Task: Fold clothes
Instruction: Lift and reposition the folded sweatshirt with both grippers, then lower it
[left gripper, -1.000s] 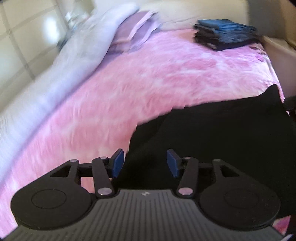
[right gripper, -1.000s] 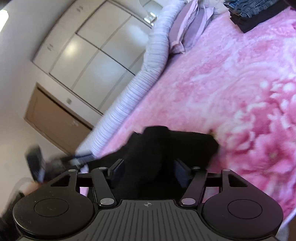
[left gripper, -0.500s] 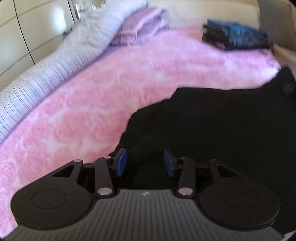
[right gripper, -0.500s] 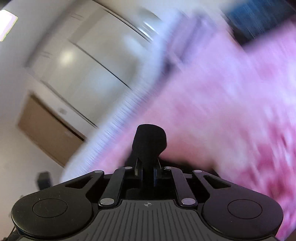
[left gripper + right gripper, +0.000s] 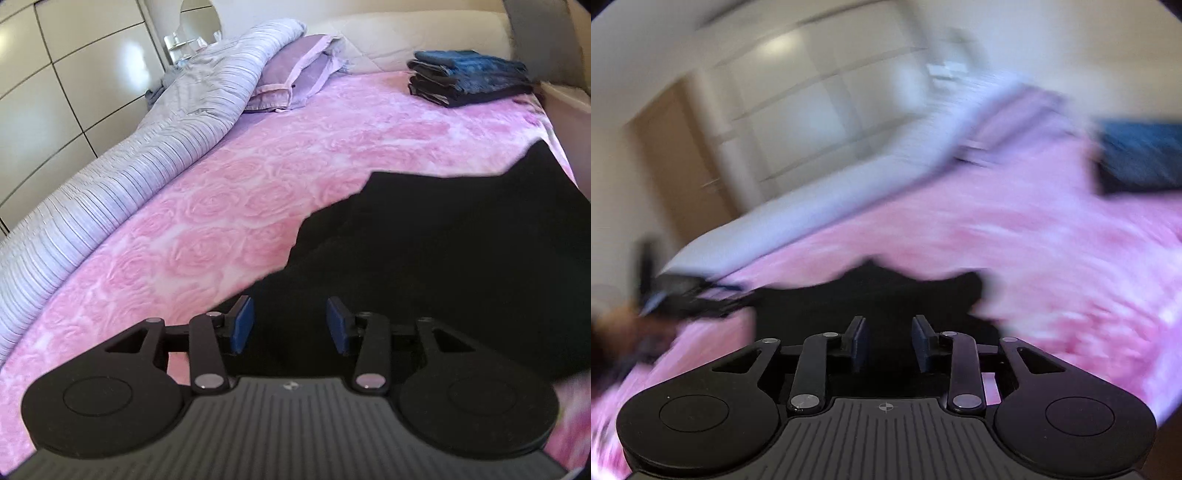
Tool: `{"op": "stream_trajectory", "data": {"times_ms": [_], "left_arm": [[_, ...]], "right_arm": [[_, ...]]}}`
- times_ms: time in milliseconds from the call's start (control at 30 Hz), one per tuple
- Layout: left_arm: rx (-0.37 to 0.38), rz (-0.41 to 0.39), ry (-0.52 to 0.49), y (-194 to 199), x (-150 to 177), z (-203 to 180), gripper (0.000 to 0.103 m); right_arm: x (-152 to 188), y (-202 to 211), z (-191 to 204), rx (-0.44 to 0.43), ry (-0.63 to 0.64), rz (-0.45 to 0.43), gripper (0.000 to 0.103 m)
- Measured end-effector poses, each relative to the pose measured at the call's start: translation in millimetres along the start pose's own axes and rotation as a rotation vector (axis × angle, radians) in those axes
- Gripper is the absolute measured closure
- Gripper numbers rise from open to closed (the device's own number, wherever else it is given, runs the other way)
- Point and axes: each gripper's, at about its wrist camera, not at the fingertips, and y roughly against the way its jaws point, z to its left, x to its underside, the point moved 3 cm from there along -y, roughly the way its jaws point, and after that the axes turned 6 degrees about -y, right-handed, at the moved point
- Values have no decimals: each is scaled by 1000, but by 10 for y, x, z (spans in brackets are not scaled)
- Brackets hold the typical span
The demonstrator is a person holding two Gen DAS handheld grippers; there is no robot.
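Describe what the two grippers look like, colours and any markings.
Both match. The left gripper and right gripper are matte black: a ribbed grey-black centre plate with a small crosshair mark, a round disc housing on each side, and jointed link arms with silver pivot pins. Each finger ends in a flat dark blue pad. No cables or sleeves show.

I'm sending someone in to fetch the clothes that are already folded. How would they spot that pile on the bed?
Start at the bed with the pink rose-patterned blanket and look to its far end by the cream headboard. The stack of folded clothes sits there, across from the lilac pillow. It is a neat, layered dark pile topped in blue, unlike the black garment spread loosely nearby.
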Motion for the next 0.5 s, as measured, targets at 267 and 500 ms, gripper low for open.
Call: {"op": "stream_trajectory", "data": {"times_ms": [267, 500], "left_arm": [[18, 48, 7, -338, 162, -135, 62], [-42, 44, -100, -153, 80, -210, 63]], "right_arm": [[570, -686, 503, -96, 99, 177, 69], [423, -391, 274, -107, -86, 173, 59]]}}
